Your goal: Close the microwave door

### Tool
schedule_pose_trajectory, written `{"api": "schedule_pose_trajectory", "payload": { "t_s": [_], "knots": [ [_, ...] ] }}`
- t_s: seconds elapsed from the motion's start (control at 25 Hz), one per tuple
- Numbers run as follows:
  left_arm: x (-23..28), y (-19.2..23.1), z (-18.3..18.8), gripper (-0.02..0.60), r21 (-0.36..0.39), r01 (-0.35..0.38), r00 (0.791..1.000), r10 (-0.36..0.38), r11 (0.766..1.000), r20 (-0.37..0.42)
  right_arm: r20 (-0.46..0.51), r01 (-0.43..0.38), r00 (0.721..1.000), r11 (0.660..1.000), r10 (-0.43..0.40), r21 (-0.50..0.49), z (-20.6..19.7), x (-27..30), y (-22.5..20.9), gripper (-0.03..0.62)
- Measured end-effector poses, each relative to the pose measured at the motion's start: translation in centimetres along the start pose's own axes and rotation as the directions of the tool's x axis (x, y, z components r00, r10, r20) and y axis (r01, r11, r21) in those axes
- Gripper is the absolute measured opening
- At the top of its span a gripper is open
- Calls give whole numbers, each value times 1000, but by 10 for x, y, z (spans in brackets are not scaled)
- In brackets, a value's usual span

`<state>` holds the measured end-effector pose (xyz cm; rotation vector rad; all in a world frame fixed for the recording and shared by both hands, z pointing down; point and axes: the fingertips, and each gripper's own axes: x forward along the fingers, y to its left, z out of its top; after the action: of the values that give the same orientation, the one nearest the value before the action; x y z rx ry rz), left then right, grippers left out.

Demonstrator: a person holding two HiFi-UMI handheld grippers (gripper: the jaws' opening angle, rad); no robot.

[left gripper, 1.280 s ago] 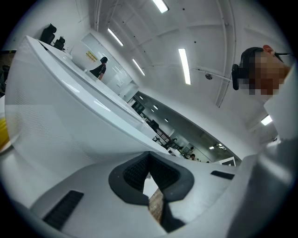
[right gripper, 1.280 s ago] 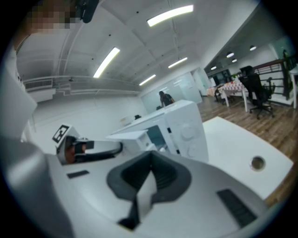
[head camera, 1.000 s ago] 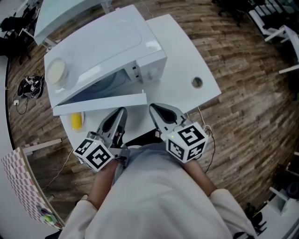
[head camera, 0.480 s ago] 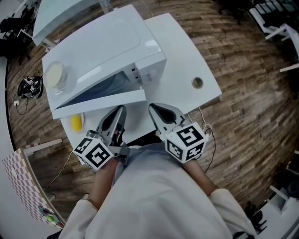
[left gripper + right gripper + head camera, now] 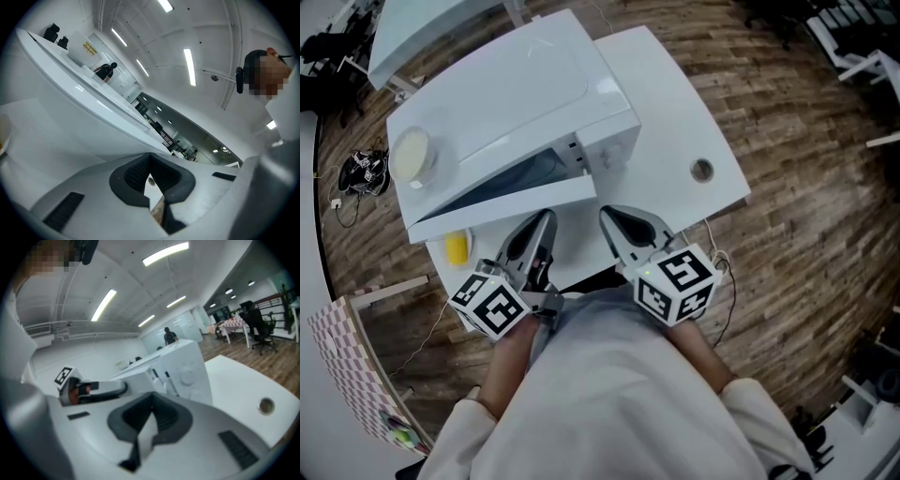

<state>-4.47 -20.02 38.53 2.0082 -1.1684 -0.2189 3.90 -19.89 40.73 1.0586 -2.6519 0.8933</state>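
Head view: the microwave (image 5: 516, 84) sits on the white table (image 5: 666, 103) at upper left, its door (image 5: 502, 202) partly open toward me. My left gripper (image 5: 546, 217) and right gripper (image 5: 607, 214) sit just below the door's edge.

Left gripper view: my fingers (image 5: 126, 176) are pressed together on nothing.

Right gripper view: these are pressed together too, empty, with the microwave at centre beyond them.

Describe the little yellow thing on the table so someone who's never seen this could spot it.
Find the white microwave on the white table; its door stands slightly ajar. By the door's left end, near the table's edge, sits a small yellow object. It is the only brightly coloured thing on that table.
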Motion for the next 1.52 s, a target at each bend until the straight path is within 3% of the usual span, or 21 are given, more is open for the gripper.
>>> {"api": "schedule_pose_trajectory", "payload": {
  "t_s": [1.52],
  "knots": [
    [8, 32, 17, 17, -11, -50, 999, 49, 999, -23, 15, -34, 999, 999, 34, 8, 26, 37, -5, 21]
  ]
}}
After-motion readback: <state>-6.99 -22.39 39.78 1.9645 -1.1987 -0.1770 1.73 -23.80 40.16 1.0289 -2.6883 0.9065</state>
